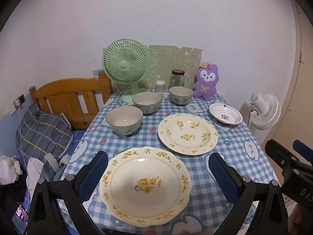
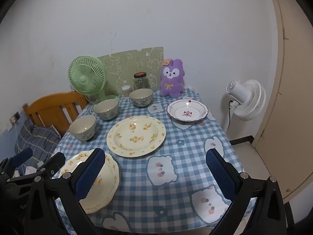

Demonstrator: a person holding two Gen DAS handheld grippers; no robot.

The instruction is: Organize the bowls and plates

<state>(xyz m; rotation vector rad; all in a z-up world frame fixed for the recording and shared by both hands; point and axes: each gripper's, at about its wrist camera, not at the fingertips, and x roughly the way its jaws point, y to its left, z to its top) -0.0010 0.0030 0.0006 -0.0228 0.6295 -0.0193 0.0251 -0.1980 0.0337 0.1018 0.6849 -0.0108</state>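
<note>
So the checked tablecloth (image 1: 225,152) is carrying everything here, and I'm using the green fan (image 1: 125,66) at the back as my reference. Farthest from the fan, at the near edge, the scalloped yellow-flower plate (image 1: 144,186) is lying flat. The round yellow-flower plate (image 1: 187,133) is sitting between it and the fan, a bit right. The small pink-flower plate (image 1: 225,113) is lying well to the fan's right, in front of the purple plush (image 1: 206,82). Three bowls are running in a line: one bowl (image 1: 124,120) out front-left of the fan, a second bowl (image 1: 146,101) just beside its base, a third bowl (image 1: 181,95) to its right.

All glazed ceramic by the look of it, so I'm guessing stiff, slick, chippy, and the big plates are probably hefty. I'd be pinching across a rim.

The left gripper (image 1: 158,178) is hovering with fingers spread wide, holding nothing, the scalloped plate showing between them, no contact that I can see. The right gripper (image 2: 154,174) is spread wide too, empty, over bare cloth, its left finger (image 2: 90,174) overlapping that plate's edge.
</note>
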